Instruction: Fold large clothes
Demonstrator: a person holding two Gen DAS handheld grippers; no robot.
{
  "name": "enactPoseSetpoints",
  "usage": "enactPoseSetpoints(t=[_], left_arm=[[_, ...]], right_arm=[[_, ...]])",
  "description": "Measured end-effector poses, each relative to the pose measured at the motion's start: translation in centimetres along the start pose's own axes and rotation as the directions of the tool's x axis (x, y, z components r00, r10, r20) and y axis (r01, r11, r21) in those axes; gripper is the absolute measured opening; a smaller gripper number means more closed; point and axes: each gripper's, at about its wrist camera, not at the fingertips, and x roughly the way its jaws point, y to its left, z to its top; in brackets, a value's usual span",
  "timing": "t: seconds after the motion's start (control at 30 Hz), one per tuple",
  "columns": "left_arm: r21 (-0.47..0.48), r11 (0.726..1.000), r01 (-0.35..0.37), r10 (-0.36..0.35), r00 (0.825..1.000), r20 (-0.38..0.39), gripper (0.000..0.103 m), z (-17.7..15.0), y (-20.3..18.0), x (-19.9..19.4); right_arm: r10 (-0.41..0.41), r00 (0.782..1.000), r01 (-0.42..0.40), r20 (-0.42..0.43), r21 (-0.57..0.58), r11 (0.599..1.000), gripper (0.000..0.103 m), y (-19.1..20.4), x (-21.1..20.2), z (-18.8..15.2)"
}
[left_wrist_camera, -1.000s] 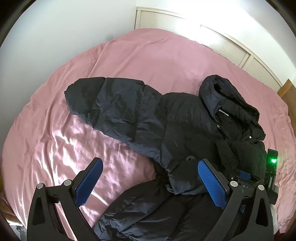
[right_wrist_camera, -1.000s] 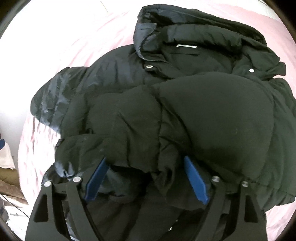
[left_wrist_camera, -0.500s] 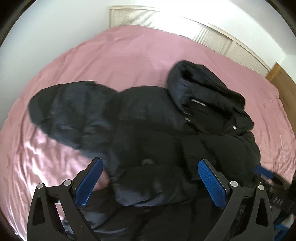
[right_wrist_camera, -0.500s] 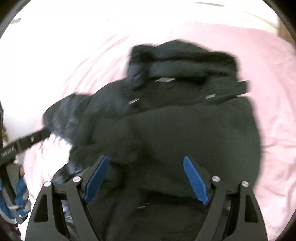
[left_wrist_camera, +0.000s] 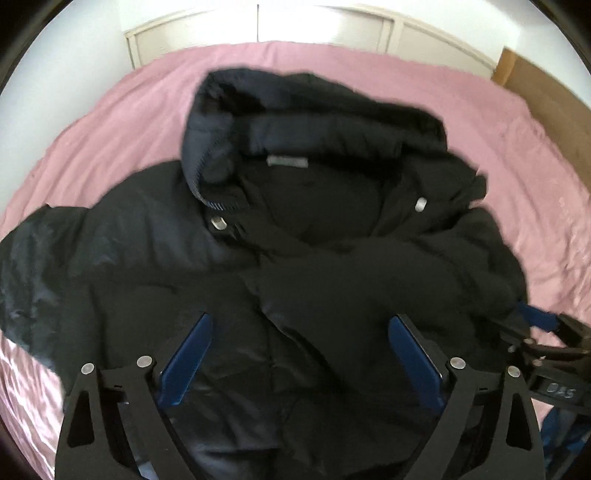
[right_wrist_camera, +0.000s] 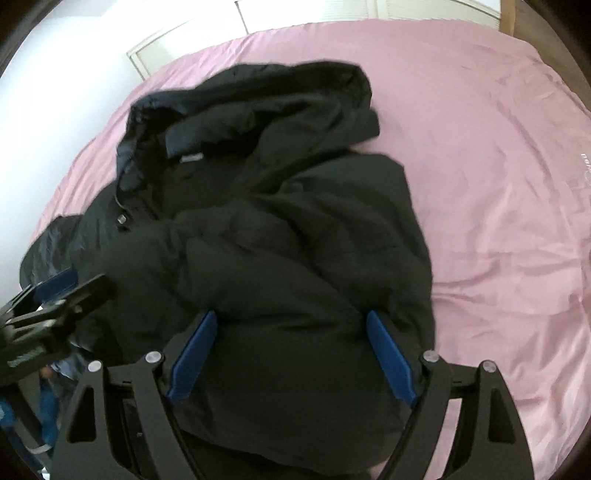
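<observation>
Hovering over a black hooded puffer jacket, the left gripper points steeply down with its blue-padded fingers spread wide and just starting to close; padded fabric lies under the gap, though neither pad visibly presses on it. Beside it, the right gripper hangs the same way above the jacket's near right portion, fingers spread apart and gripping nothing that can be seen. Each tool shows at the edge of the other's view, so the two stand close together over the near half of the garment, apparently lining up for a two-handed grasp and fold. The jacket lies bunched on a pink bedsheet, front up, its right sleeve seemingly already drawn across the chest, its left side still stretching out toward the bed's edge. Farther off, the hood sits open near the middle of the bed. Beyond stand white panelled doors and a wooden piece, too blurred to name.
</observation>
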Motion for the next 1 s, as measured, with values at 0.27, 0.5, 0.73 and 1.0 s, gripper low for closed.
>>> enactPoseSetpoints(t=[0.27, 0.5, 0.73, 1.0], left_arm=[[-0.033, 0.999, 0.026, -0.030, 0.993, -0.115, 0.096, -3.2, 1.2, 5.0], [-0.040, 0.999, 0.007, -0.008, 0.999, -0.032, 0.095, -1.1, 1.4, 0.4], [0.002, 1.000, 0.008, -0.008, 1.000, -0.008, 0.095, 1.2, -0.8, 0.7], [0.040, 0.999, -0.006, 0.009, 0.997, -0.073, 0.097, 0.7, -0.9, 4.5]], right_arm=[[0.007, 0.996, -0.008, -0.089, -0.008, 1.000, 0.084, -1.4, 4.5, -1.0], [0.076, 0.997, -0.075, -0.030, 0.021, 0.997, 0.084, -1.6, -0.4, 0.6], [-0.023, 1.000, 0.023, -0.010, 0.052, 0.998, 0.084, -2.7, 1.3, 3.4], [-0.065, 0.996, 0.071, -0.069, 0.092, 0.993, 0.084, -2.7, 4.4, 3.2]])
